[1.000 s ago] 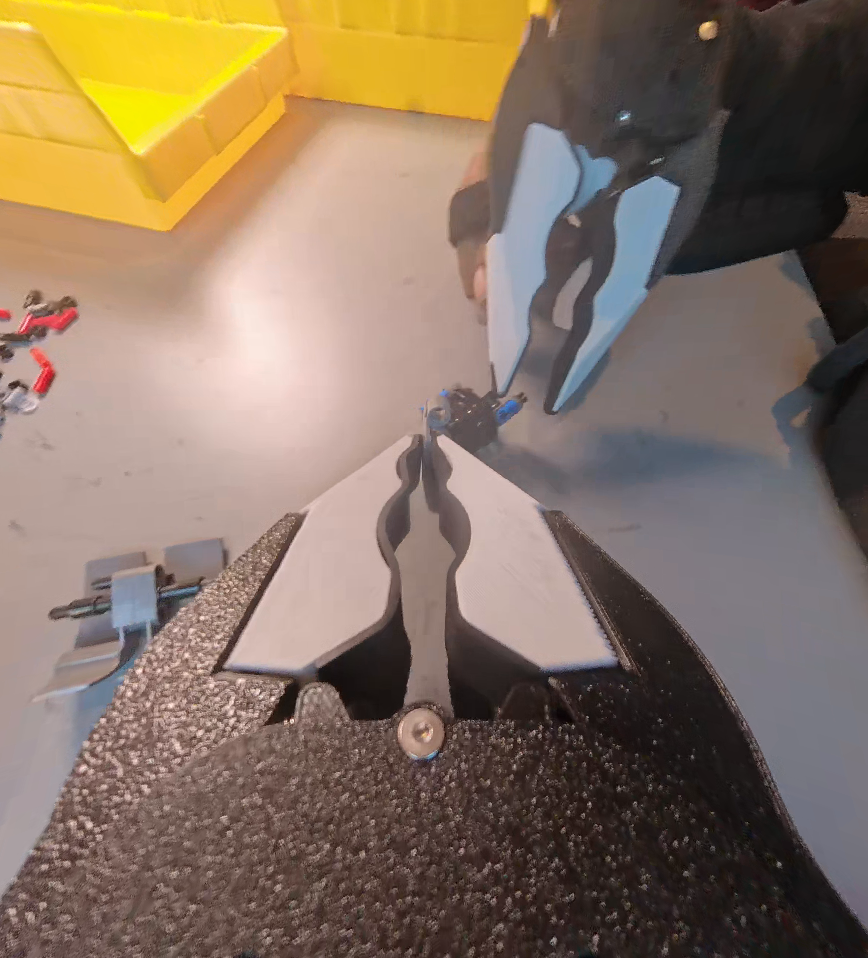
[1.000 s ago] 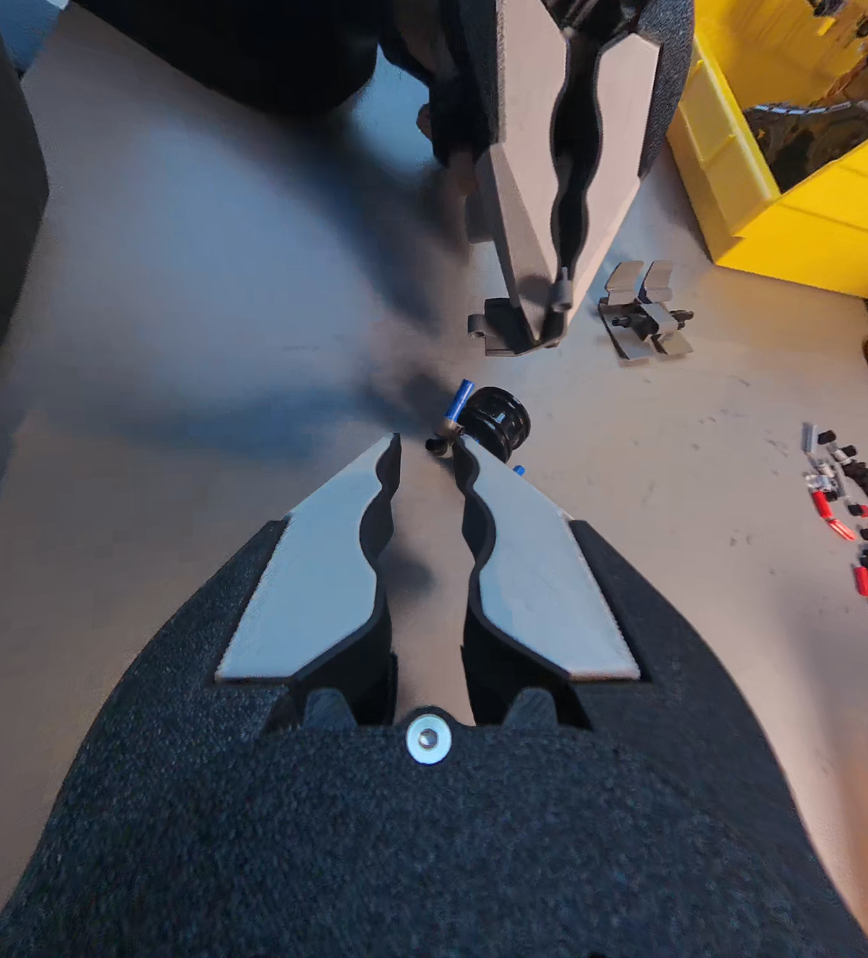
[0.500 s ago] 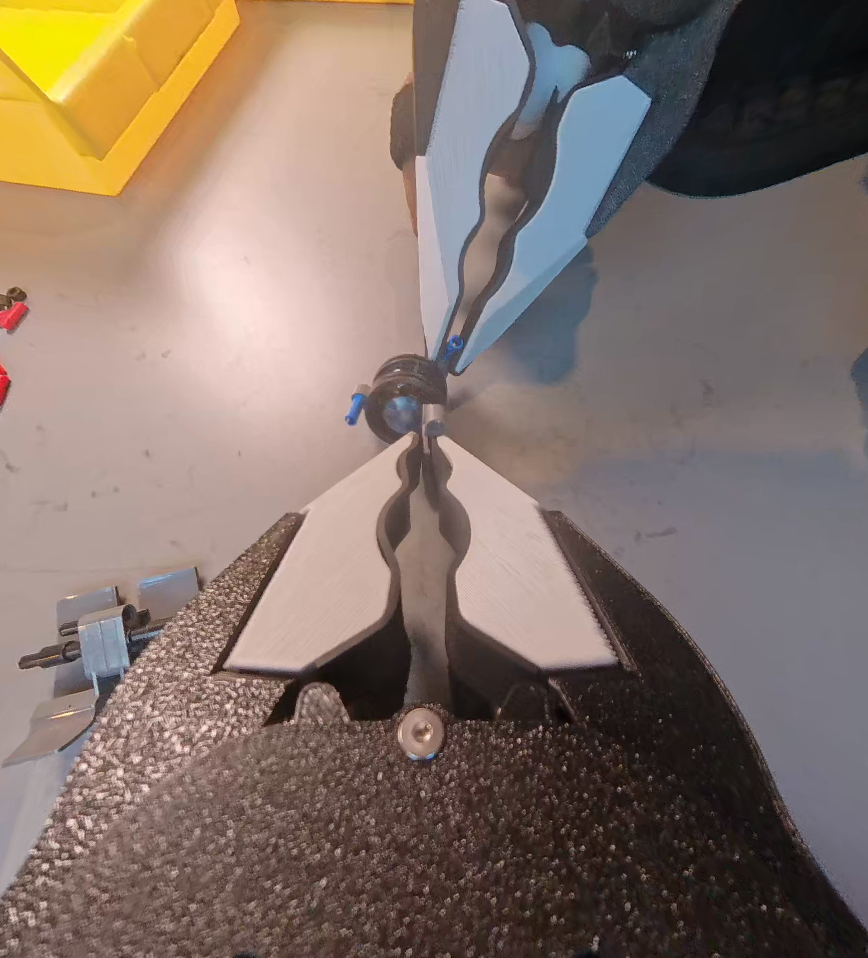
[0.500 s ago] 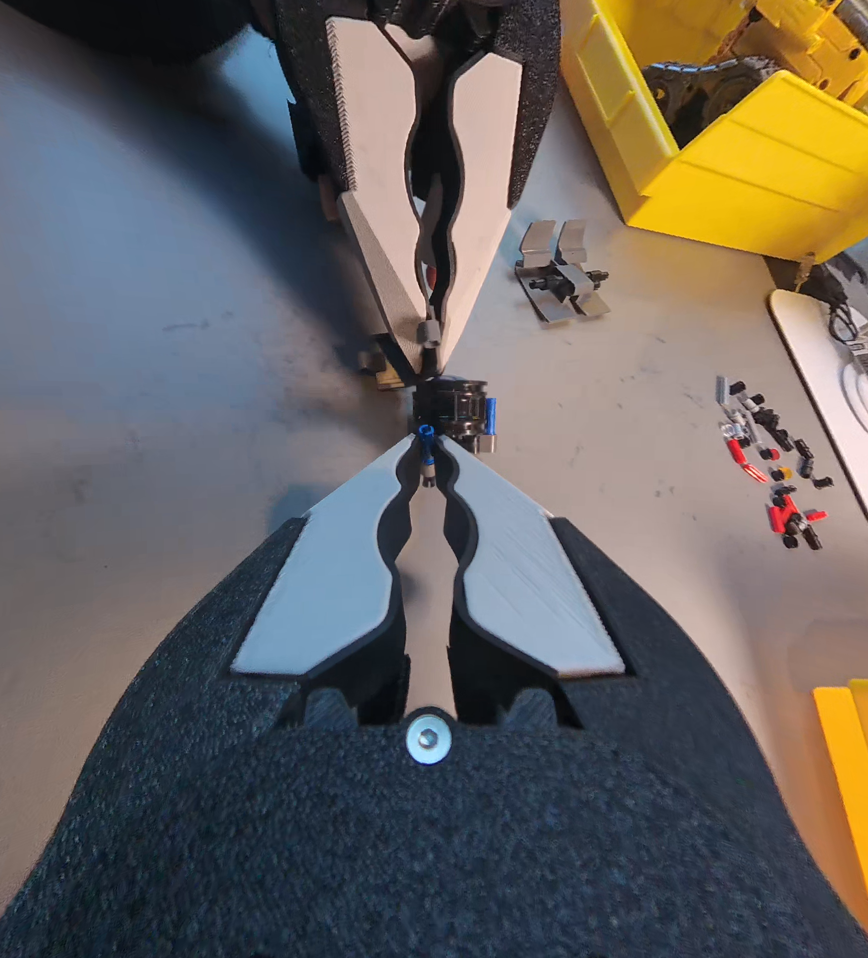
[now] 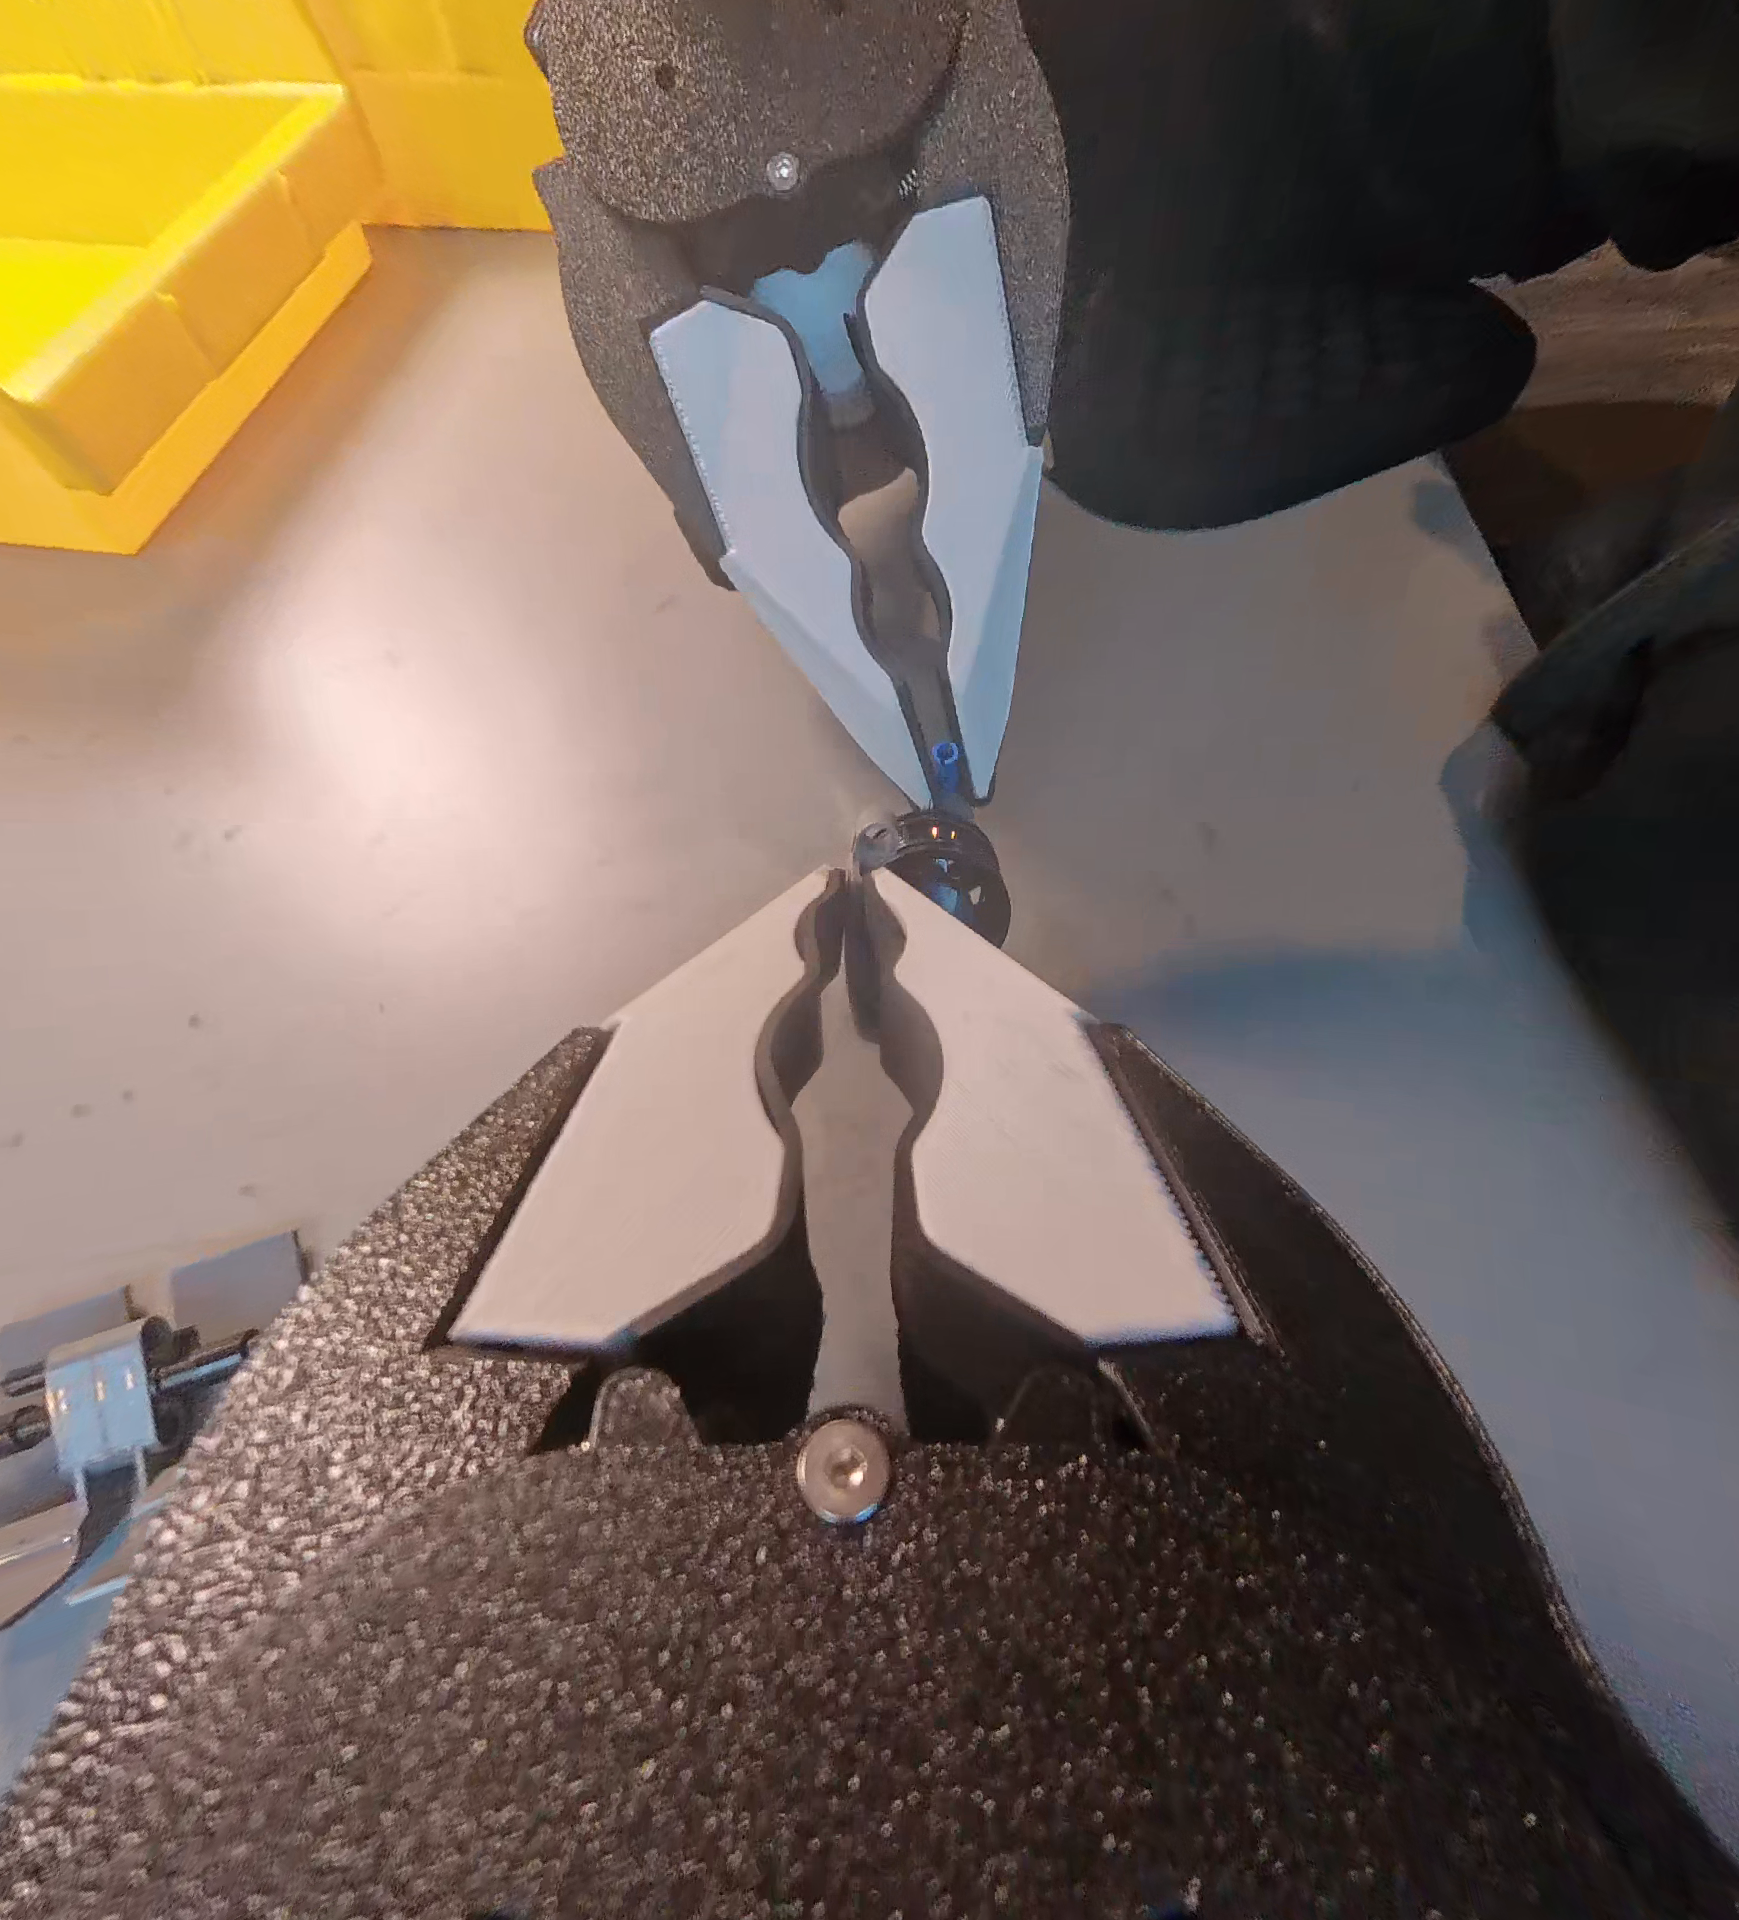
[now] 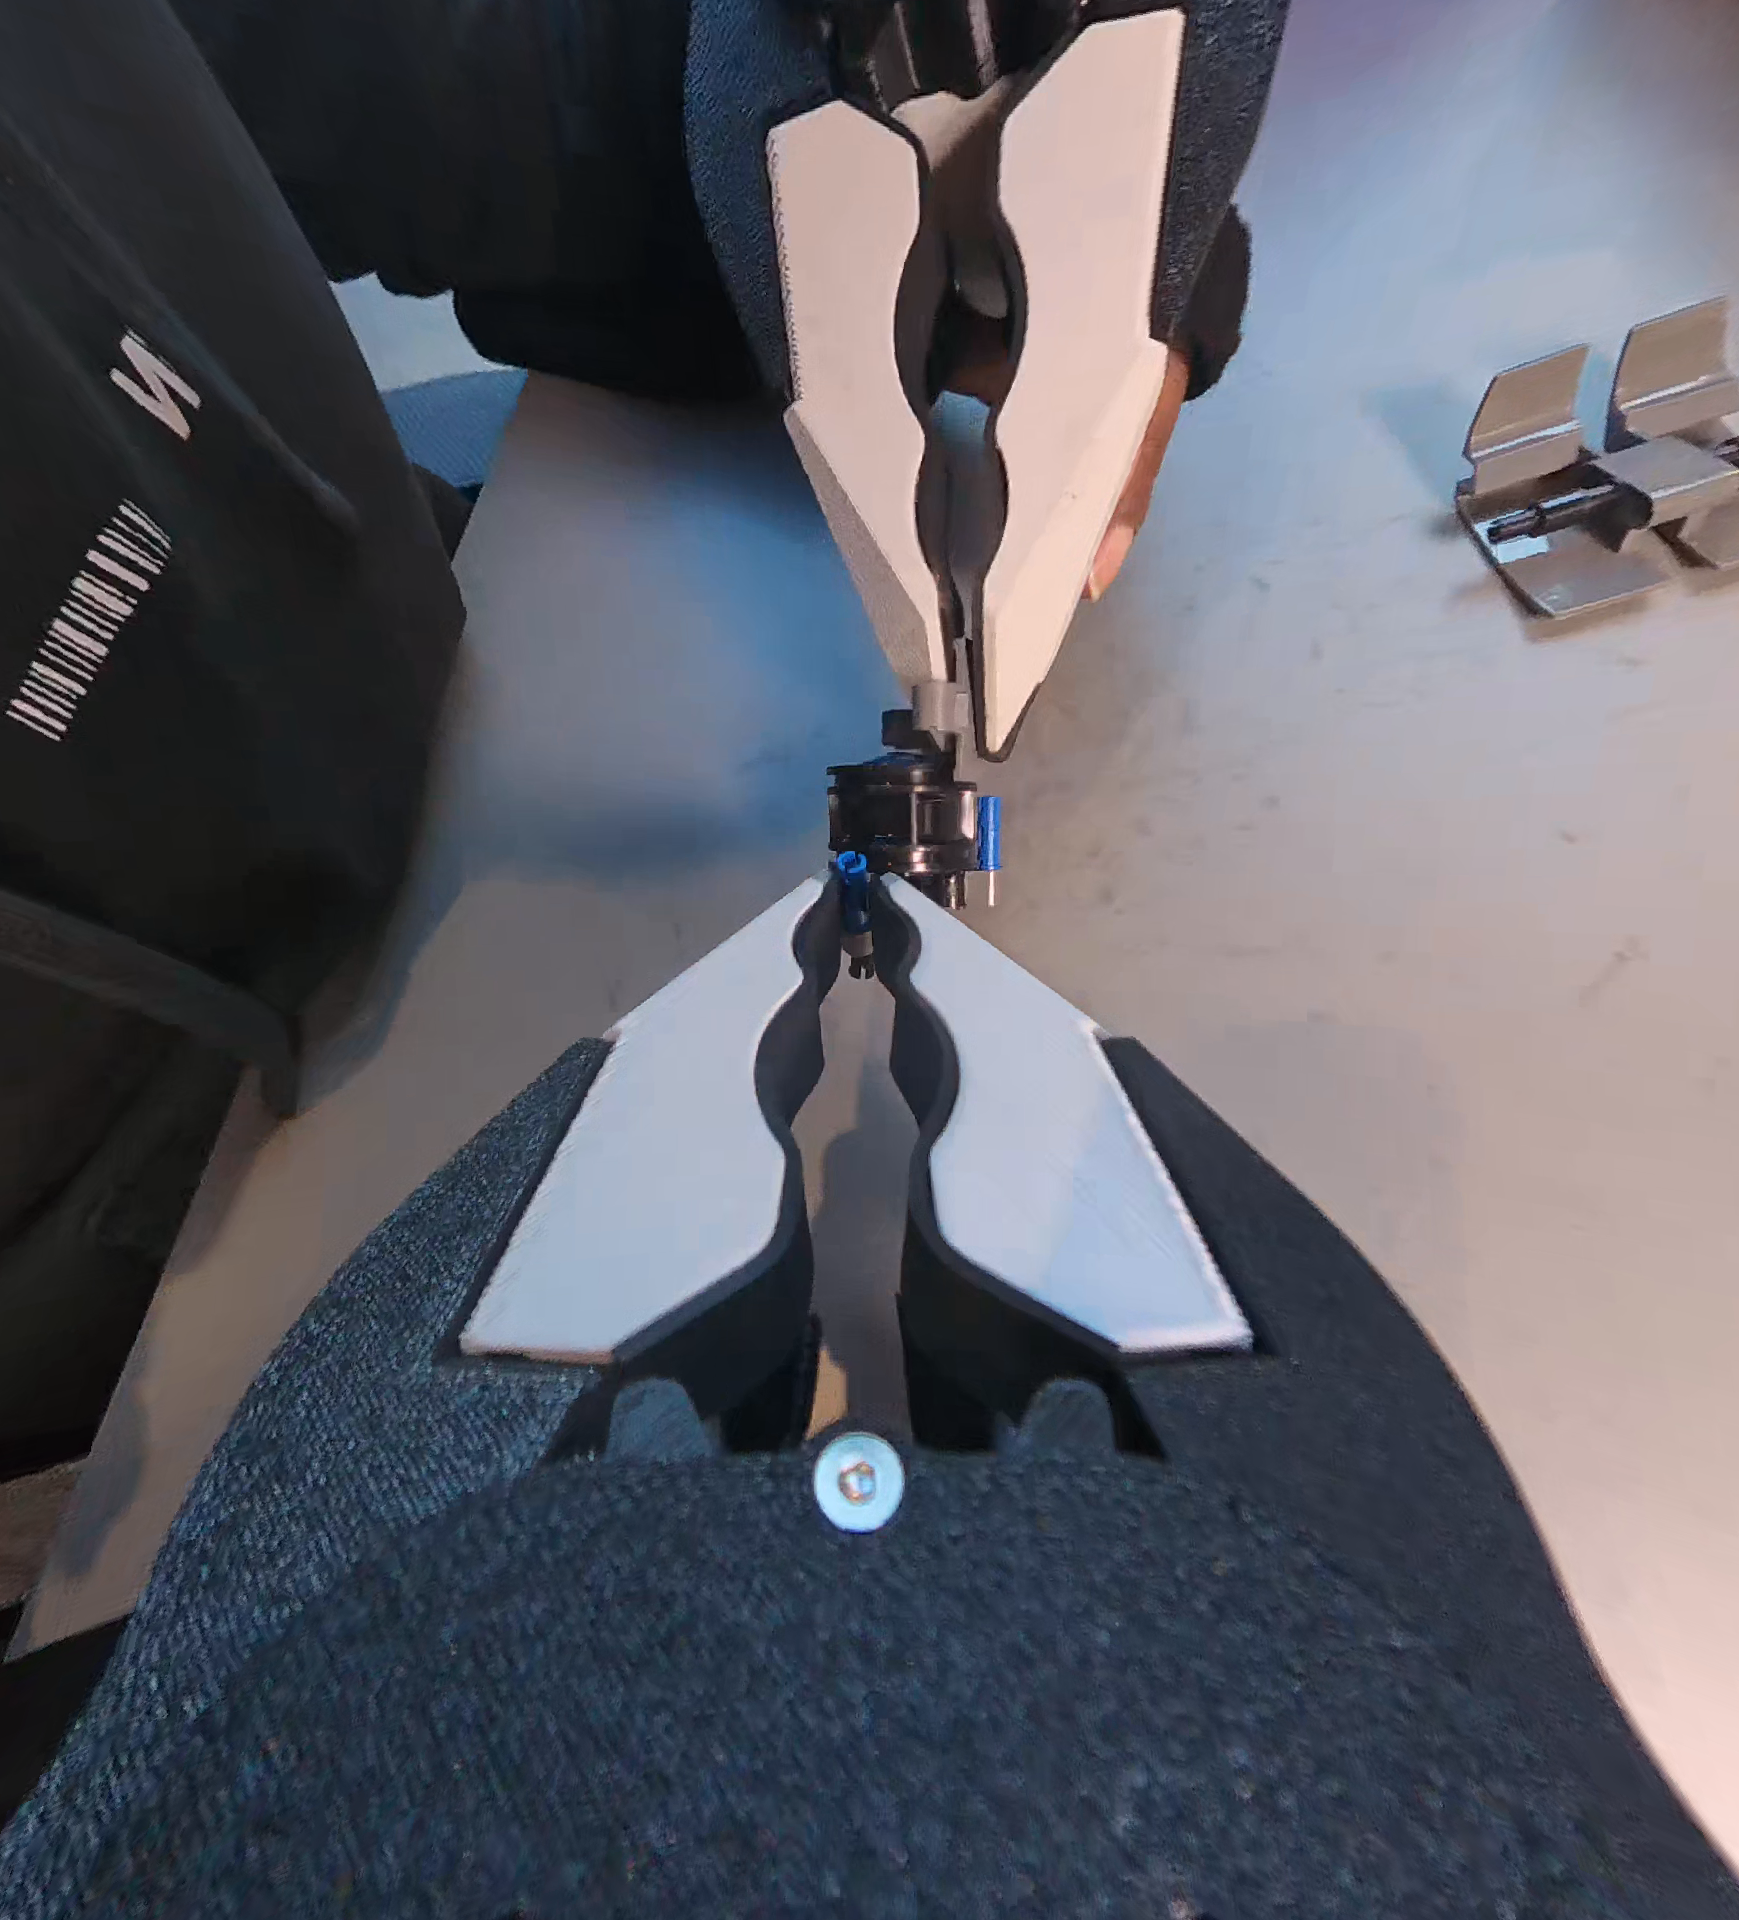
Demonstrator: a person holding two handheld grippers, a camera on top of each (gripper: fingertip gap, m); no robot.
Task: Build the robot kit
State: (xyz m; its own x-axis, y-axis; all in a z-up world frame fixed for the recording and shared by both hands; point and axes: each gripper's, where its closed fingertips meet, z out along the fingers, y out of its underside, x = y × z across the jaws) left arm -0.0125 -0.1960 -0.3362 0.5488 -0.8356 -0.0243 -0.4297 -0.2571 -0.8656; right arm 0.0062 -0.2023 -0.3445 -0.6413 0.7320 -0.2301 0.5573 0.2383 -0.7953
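Left gripper (image 5: 852, 883) clamped on grey connector (image 6: 940, 709); right gripper (image 6: 854, 896) pinching blue pin (image 6: 852, 902). Black wheel hub (image 6: 901, 816) held between them above table (image 6: 1364, 883). Versus 0.5 s ago: hub rotated, grippers closer

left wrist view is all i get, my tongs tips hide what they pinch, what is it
Observer: The right wrist view shows the left tongs shut on a small grey piece sitting on top of the black hub.
Operator: and the pin in the other tongs, all blue?
Observer: No. The blue pin in the right tongs has a black tail that runs back between the pads.
Operator: anything close behind my tongs
Observer: A bare fingertip shows at their outer edge, above the table.
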